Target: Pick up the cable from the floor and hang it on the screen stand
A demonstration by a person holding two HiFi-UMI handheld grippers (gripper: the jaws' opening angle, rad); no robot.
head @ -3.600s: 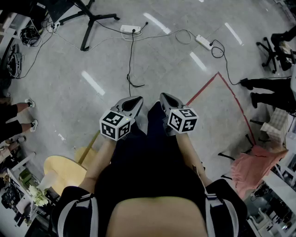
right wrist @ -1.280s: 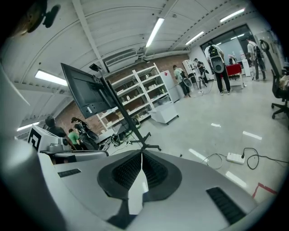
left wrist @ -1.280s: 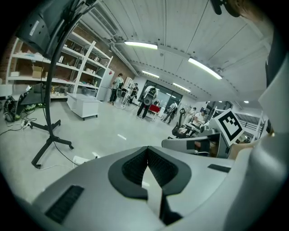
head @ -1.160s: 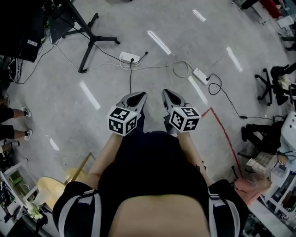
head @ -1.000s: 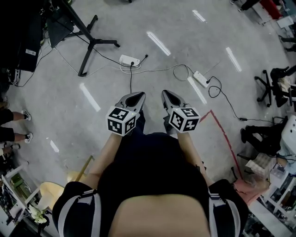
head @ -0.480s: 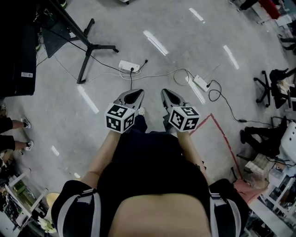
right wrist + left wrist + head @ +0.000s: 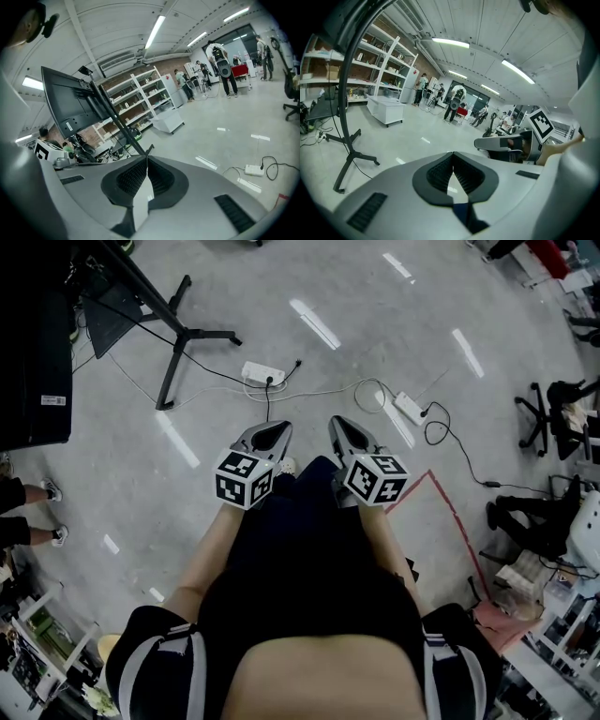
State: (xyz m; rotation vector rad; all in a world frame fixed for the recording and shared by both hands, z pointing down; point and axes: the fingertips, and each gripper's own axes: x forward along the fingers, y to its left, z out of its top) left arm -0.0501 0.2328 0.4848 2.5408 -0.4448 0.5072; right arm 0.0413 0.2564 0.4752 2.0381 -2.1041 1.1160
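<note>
The floor is broad bare concrete ahead, so there is plenty of open room. Clutter crowds only the edges, with a chair at the right. The screen stand stands at the upper left, and its splayed black legs are the edge to step around.

A white power strip lies just beyond the grippers. The black cable runs from it toward the person, flat on the floor and not yet picked up.

The left gripper and right gripper sit side by side in front of the body, both clenched on nothing. The step in hand looks like the approach. The next move probably calls for opening one gripper, lowering it to the cable's loose stretch and closing there.
</note>
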